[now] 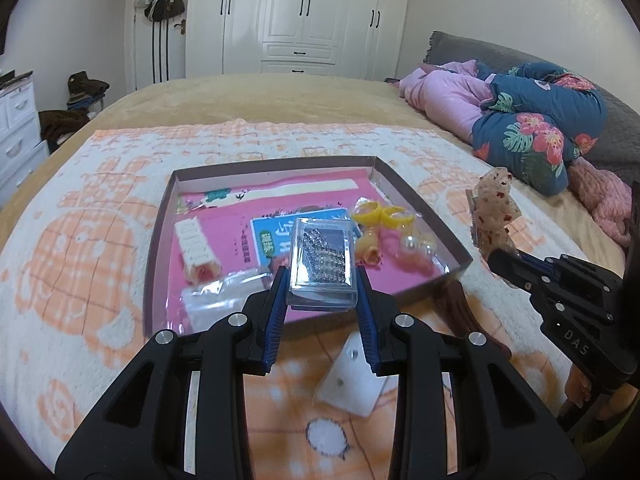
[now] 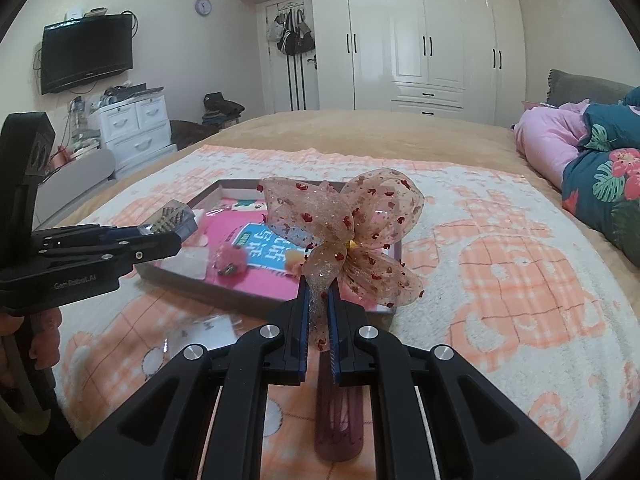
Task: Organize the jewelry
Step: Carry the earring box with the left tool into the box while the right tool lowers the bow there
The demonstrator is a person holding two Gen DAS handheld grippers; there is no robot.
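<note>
Left gripper [image 1: 322, 280] fingers clamp the clear box [image 1: 322, 266] over the tray [image 1: 424, 208], just ahead (nearer arm); right gripper [image 2: 319, 300] pinches the bow [image 2: 344, 232].

— What do I have here?
— I count one tray [image 1: 424, 204], one clear case [image 1: 322, 264], one bow [image 2: 344, 236], two yellow rings [image 1: 380, 216].
— Grippers?
— Two: left gripper [image 1: 322, 280], right gripper [image 2: 319, 300].

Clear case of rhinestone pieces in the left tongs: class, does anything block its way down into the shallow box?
Nothing visible blocks it. The clear case hangs over the shallow box, above its near pink floor. The yellow rings and white clip lie to either side.
</note>
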